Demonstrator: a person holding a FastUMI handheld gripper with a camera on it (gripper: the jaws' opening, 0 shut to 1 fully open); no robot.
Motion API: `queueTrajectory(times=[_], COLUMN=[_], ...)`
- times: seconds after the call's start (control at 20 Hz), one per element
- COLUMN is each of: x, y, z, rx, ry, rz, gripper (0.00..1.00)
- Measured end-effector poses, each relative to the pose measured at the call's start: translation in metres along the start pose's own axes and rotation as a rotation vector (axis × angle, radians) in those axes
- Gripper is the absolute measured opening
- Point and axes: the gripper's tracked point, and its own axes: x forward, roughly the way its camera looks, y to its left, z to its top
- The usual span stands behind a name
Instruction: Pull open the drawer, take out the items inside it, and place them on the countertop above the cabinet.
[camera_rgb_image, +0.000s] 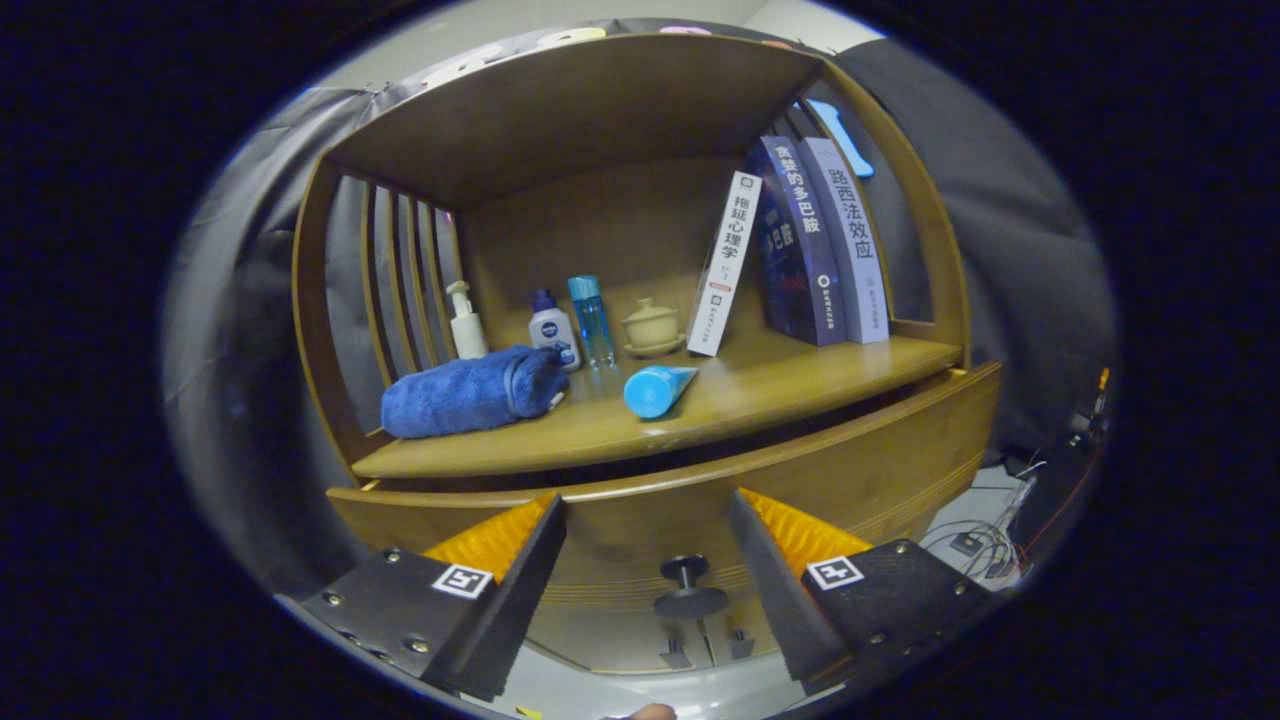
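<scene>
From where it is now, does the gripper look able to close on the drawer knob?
Probably yes. The gripper is open, and the drawer knob sits between its fingers, with nothing in the gap. The drawer front looks only slightly out, so the knob stands free.

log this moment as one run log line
gripper: open, astride drawer knob | drawer: barely open | countertop: towel, tube

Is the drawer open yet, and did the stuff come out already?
Not much looks done: the drawer looks slightly open at most, and I can't see inside it. In hand: the gripper is open, its fingers on either side of the knob, not touching it. Left: pull the drawer out and put what's inside on the countertop.
</scene>
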Motion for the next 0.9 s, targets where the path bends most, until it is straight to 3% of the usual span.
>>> queueTrajectory(times=[0.45,0.9], x=[0.019,-0.006], y=[-0.001,0.003], z=[0.002,0.025], rx=[0.026,-0.003], ry=[-0.015,-0.062], rz=[0.001,-0.024], gripper=[0.98,0.99])
